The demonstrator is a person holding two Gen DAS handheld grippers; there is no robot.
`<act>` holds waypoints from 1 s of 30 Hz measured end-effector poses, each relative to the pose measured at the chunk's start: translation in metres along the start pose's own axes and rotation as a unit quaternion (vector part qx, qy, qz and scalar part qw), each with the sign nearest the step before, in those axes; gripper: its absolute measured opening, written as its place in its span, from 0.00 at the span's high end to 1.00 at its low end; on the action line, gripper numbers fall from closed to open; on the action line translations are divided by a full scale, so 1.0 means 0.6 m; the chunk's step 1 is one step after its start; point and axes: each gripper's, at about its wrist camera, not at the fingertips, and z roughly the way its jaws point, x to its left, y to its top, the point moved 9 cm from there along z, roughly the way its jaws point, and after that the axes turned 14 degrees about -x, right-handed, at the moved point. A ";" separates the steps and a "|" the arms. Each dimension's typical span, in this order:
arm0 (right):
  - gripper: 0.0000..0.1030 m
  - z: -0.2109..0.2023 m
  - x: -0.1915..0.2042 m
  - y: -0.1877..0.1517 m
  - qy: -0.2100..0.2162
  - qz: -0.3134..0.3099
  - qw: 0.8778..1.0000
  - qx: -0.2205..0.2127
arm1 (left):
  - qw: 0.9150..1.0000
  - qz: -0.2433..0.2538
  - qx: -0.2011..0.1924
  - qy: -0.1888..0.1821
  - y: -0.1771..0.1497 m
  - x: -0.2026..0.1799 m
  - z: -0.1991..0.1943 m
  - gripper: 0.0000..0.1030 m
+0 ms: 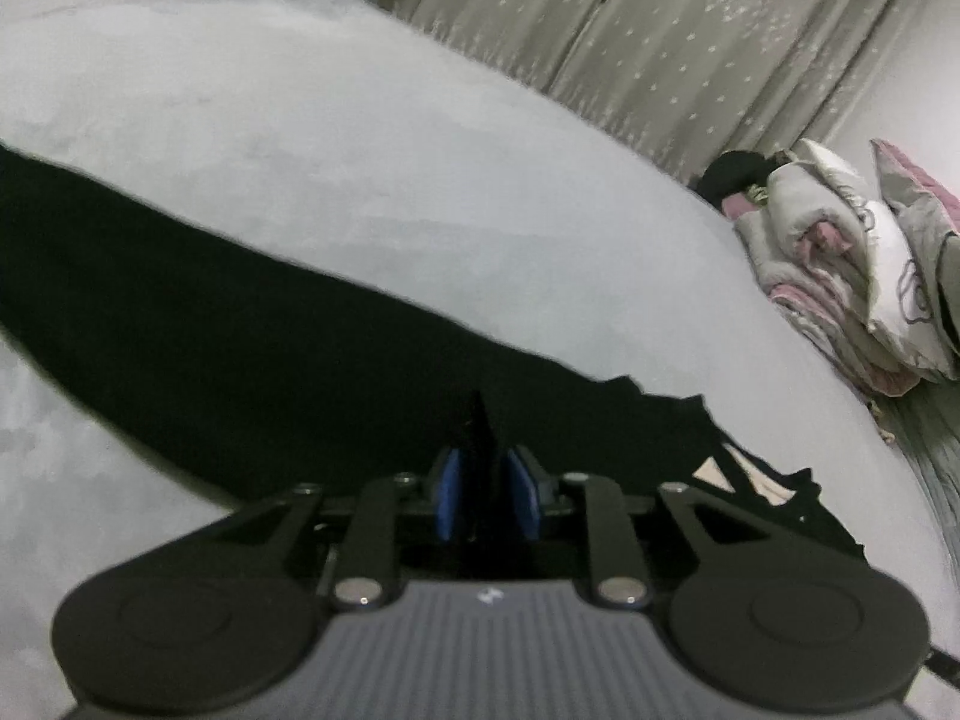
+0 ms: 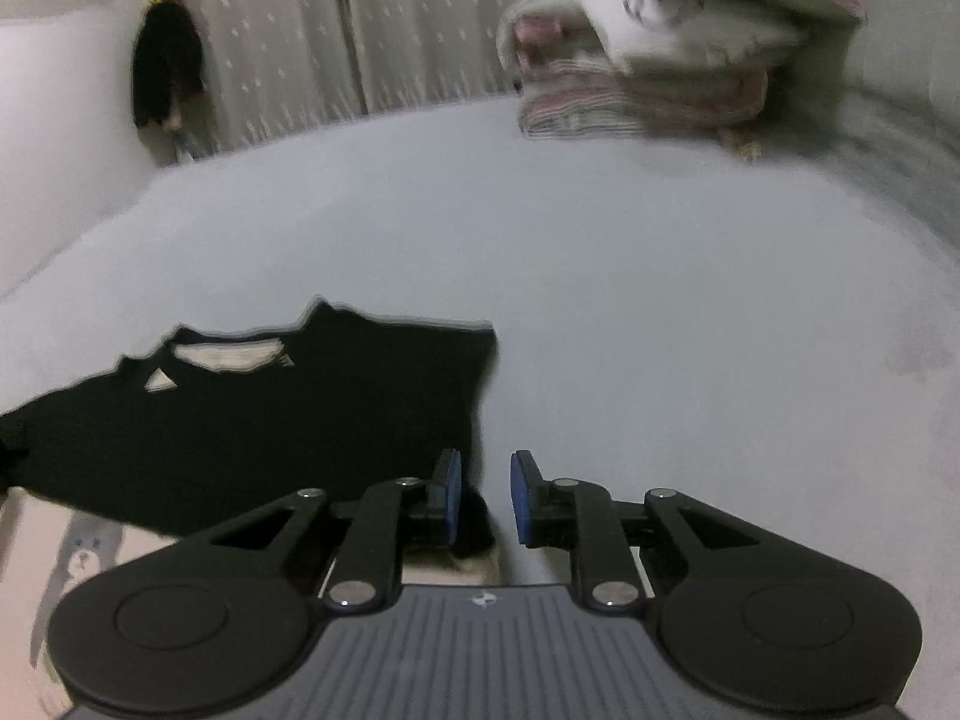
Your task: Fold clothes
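Note:
A black shirt (image 1: 240,324) lies spread across the light grey bed (image 1: 360,150). My left gripper (image 1: 485,495) hovers low over its near edge. A thin ridge of the black cloth stands up between the blue pads (image 1: 447,501), which sit slightly apart from it. In the right wrist view the same shirt (image 2: 288,414) shows its neckline with a pale label (image 2: 228,357). My right gripper (image 2: 485,495) is open at the shirt's right edge, with grey sheet showing through the gap and a bit of black cloth under the left finger.
A stack of folded pink-and-grey quilts (image 1: 840,276) (image 2: 648,72) sits at the bed's far side. Patterned curtains (image 1: 690,48) hang behind. A dark item (image 2: 165,72) hangs by the curtain. A beige cloth with a rabbit print (image 2: 84,546) lies under the shirt's near edge.

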 end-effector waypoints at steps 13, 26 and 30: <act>0.71 0.024 0.040 -0.043 0.013 -0.050 0.997 0.057 | 0.996 0.011 -0.012 0.087 0.022 0.046 -0.028 0.59; 0.58 0.012 0.053 -0.032 0.019 -0.018 0.999 0.048 | 0.962 -0.064 -0.076 0.256 0.069 0.187 -0.073 0.32; 0.55 0.006 0.056 -0.027 0.020 -0.020 0.999 0.041 | 0.958 -0.077 -0.086 0.261 0.070 0.200 -0.073 0.29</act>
